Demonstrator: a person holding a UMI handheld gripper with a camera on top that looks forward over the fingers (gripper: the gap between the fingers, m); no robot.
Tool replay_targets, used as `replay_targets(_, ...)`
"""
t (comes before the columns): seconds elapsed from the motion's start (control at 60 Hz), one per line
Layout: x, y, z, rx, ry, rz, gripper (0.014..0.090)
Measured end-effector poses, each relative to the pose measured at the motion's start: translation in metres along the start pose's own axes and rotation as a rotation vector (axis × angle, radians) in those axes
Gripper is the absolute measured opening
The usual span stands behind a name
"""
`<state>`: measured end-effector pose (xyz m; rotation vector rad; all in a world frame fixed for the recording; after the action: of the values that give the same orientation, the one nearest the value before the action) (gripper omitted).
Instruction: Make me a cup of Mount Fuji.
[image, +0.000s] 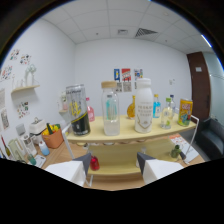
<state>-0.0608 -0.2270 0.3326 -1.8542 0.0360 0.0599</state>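
The gripper (113, 167) hangs well back from the yellow tabletop (125, 134), its jaws apart and holding nothing; only a gap shows between the two light fingertips (82, 163). Which drink the recipe wants is not plain from here.

The candidates stand in a row across the tabletop: a dark can (78, 110) at about ten o'clock from the jaws, a clear bottle (110, 113) near twelve, a white bottle (143, 106) at one o'clock, and a yellow can (185, 112) farther off at two. Smaller bottles crowd behind them.

The likely trouble is the tight spacing. Coming in for the clear bottle at an angle, one finger could clip the dark can or the white bottle and topple it. The tall, narrow bottles would tip easily if gripped high. No cup is in plain sight, so choosing a bottle first may leave nowhere to pour.
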Motion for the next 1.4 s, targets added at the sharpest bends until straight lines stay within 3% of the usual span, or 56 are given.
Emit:
replay_targets(0.117,-0.012,-0.063,0.027,0.106,0.006,-0.003,0.0860)
replay_targets(0.283,-0.012,-0.100,0.075,0.149,0.043,-0.062,0.0818)
replay_targets(0.383,-0.013,-0.104,0.092,0.120,0.060,-0.055,0.0704)
replay_targets(0.467,-0.009,-0.096,0.103,0.082,0.094,-0.036,0.0552)
replay_targets(0.55,-0.004,-0.099,0.107,0.099,0.120,-0.034,0.0436)
replay_targets(0.75,-0.005,-0.099,0.101,0.086,0.104,0.001,0.0412)
replay_targets(0.967,-0.008,-0.124,0.046,0.196,0.067,-0.033,0.0406)
replay_targets(1.15,-0.003,-0.066,0.011,0.172,0.043,-0.007,0.0405)
replay_targets(1.4,-0.003,0.101,0.021,-0.027,0.013,0.180,0.0405)
